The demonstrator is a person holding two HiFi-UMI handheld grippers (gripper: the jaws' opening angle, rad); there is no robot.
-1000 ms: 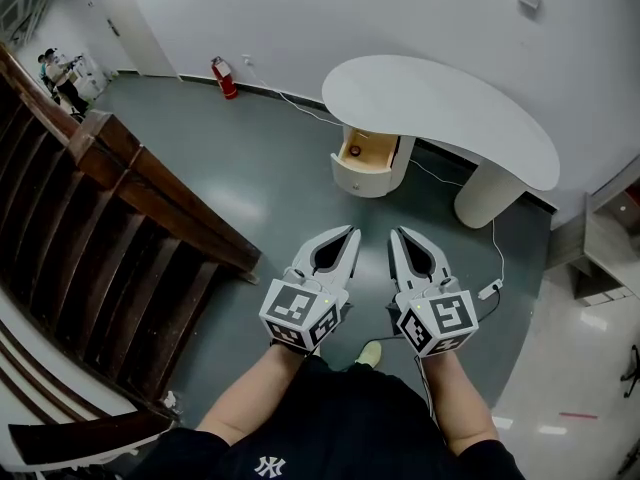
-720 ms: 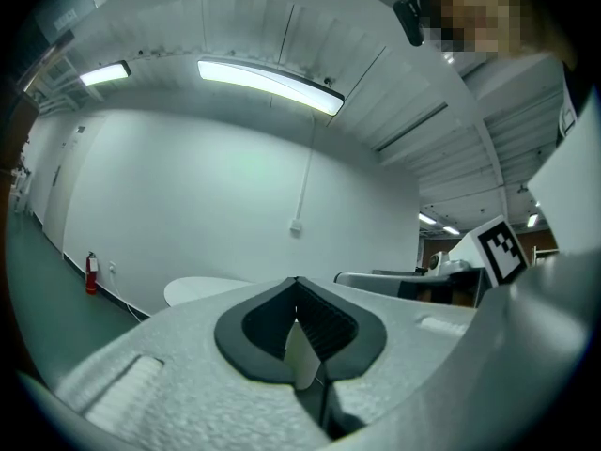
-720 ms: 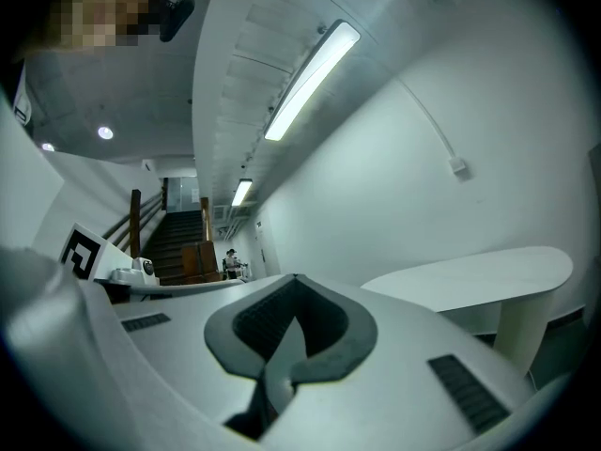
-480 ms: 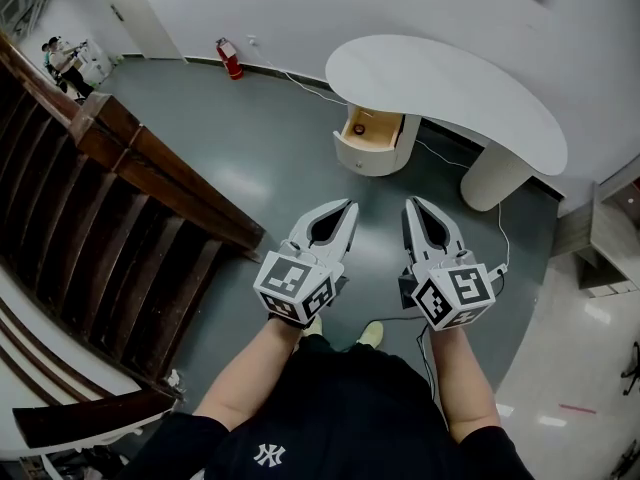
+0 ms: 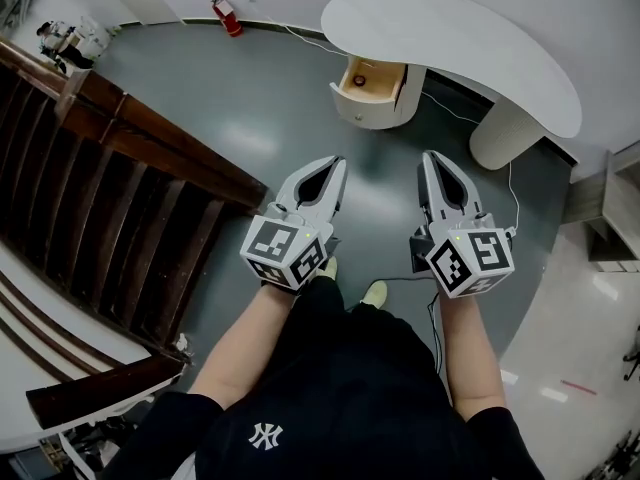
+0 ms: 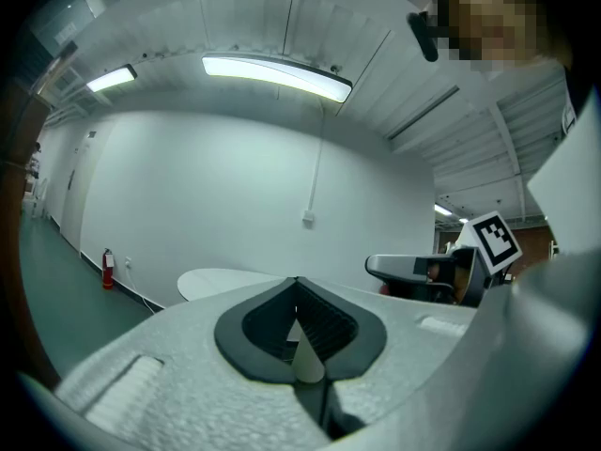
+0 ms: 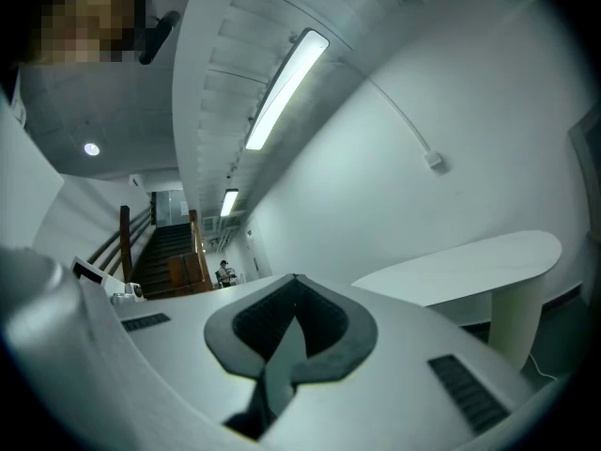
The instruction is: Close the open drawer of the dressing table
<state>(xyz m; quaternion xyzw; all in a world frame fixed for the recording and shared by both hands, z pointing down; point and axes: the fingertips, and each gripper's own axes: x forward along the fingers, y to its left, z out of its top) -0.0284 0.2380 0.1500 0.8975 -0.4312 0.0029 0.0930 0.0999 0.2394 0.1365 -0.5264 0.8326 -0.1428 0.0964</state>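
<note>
The white dressing table [image 5: 455, 43] has a kidney-shaped top and stands ahead against the wall. Its drawer [image 5: 373, 79] is pulled out, showing a wooden inside with a small red thing in it. My left gripper [image 5: 338, 160] and right gripper [image 5: 432, 155] are held side by side over the grey floor, well short of the drawer, both shut and empty. In the left gripper view the shut left gripper [image 6: 297, 281] points at the table top [image 6: 221, 281]. The right gripper view shows the right gripper [image 7: 296, 278] closed, with the table top [image 7: 465, 259] off to its right.
A dark wooden stair banister [image 5: 130, 158] runs along the left. A red fire extinguisher [image 5: 226, 15] stands by the far wall. A cable [image 5: 445, 109] trails across the floor by the table's white leg [image 5: 505, 133]. A grey cabinet [image 5: 618, 208] is at the right edge.
The view has come closer to the dressing table, and the drawer now sits higher in the head view. Both grippers have sunk lower in that view and the right one has shifted to the right.
</note>
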